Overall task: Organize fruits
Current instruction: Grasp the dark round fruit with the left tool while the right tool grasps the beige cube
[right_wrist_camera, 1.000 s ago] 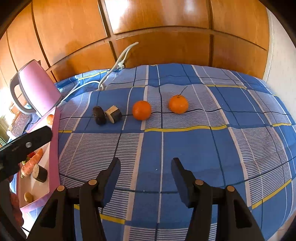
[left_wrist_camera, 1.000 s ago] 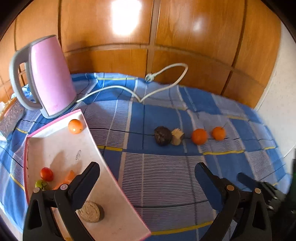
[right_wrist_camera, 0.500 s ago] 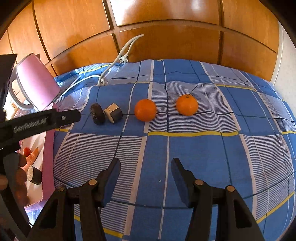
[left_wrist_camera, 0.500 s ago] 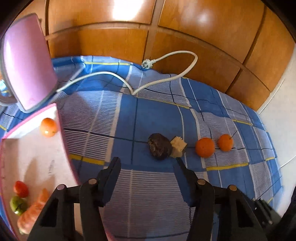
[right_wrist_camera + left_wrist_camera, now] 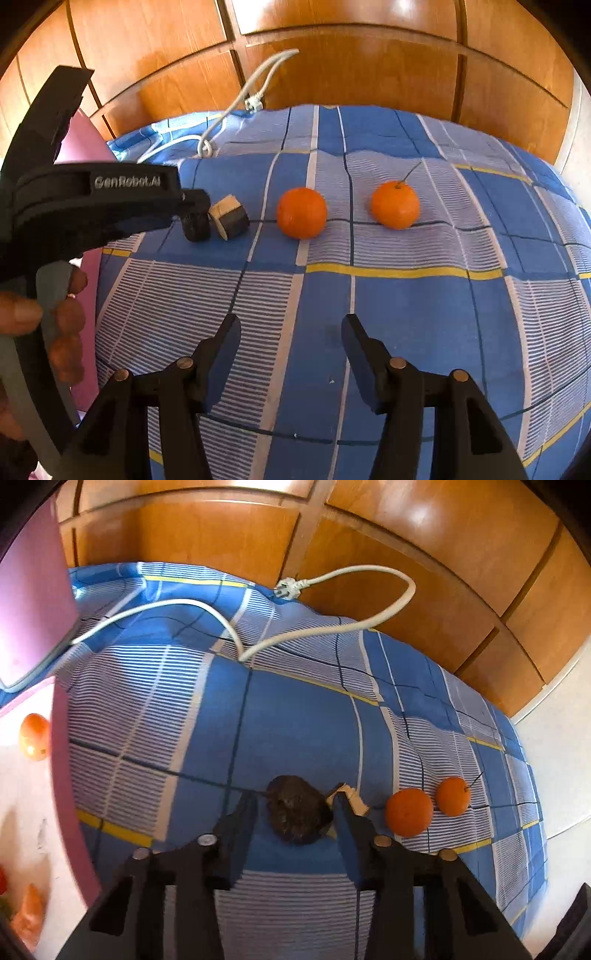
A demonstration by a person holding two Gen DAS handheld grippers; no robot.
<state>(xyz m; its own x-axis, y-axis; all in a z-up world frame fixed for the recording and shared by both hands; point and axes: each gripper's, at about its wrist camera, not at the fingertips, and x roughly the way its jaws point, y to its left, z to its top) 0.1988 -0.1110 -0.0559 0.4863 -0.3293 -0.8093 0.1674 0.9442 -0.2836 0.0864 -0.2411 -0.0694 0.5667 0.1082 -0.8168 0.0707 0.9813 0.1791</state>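
The left gripper has come away from the pink tray, where it hung a second ago with its jaws at full spread, and now sits low over the checked cloth with the dark brown fruit between its fingers. Its jaws have just been closing: the right-hand finger looks to be against the fruit's flank, while a thin strip of cloth appears to show between the left-hand finger and the fruit, so a full pinch is not confirmed. The tan cut piece lies touching the dark fruit on the far side of that right-hand finger and risks being nudged or caught. The right gripper hovers above bare cloth, jaws partly spread and holding nothing, much as it was before, only slightly nearer the row. Two oranges rest further along the same row, apart from each other and untouched. The tray already carries an orange fruit and other pieces at its near end. Judgement: the pick of the dark fruit is under way, not complete; transfer to the tray follows, leaving three items on the cloth.
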